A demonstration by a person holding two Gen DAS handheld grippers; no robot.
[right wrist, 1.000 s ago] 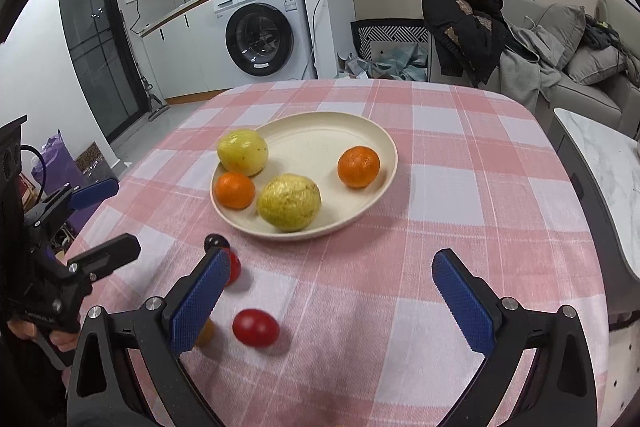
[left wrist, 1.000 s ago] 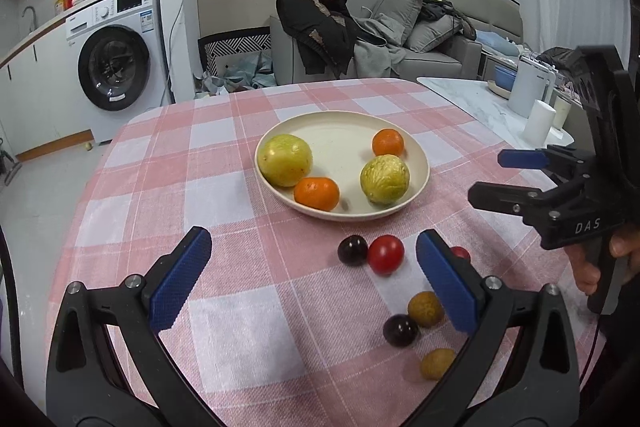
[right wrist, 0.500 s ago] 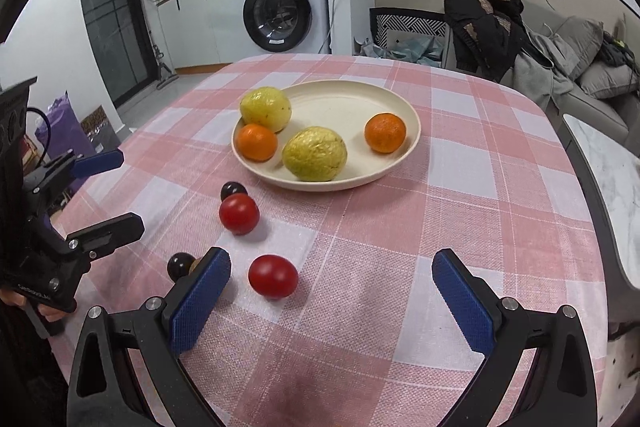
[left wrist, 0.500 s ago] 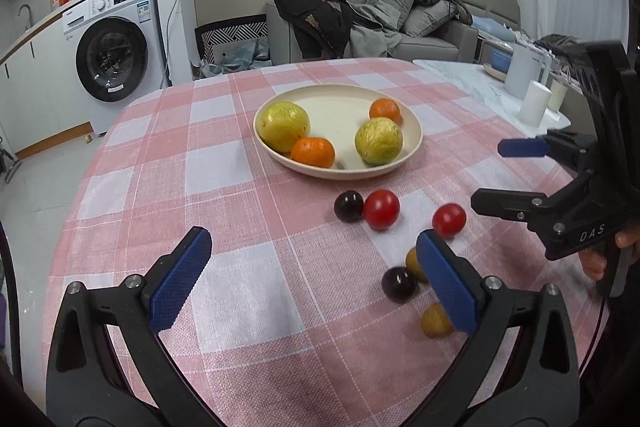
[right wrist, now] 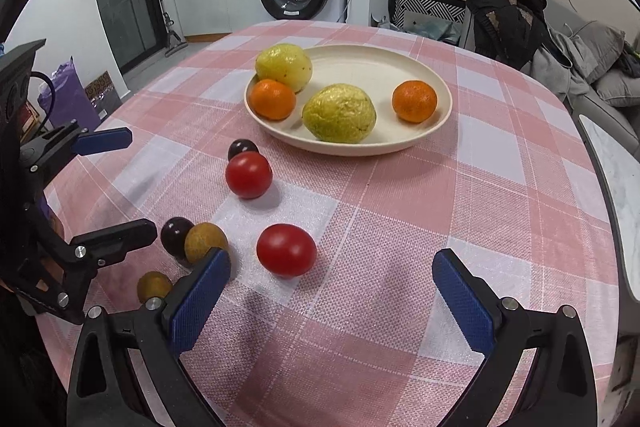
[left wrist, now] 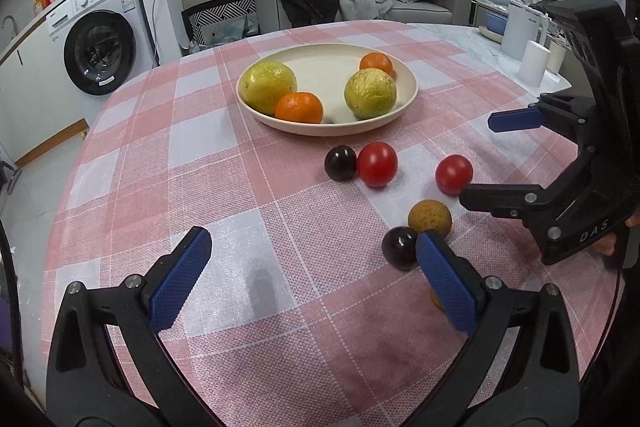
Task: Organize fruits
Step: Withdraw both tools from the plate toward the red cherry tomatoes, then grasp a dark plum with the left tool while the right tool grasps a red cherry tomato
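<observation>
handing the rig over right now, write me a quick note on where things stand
Left gripper: open, empty, above the cloth near the table's front edge.
Right gripper: open, empty, low over the cloth just behind the nearer red tomato.
Plate: holds two yellow-green fruits and two oranges.
On the checked tablecloth, in front of the plate: the farther red tomato with a dark round fruit just behind it, another dark fruit against a brown-yellow fruit, and a second brown-yellow one nearest the edge.
Done: four fruits are plated.
Left: six small fruits loose; neither gripper holds anything.
</observation>
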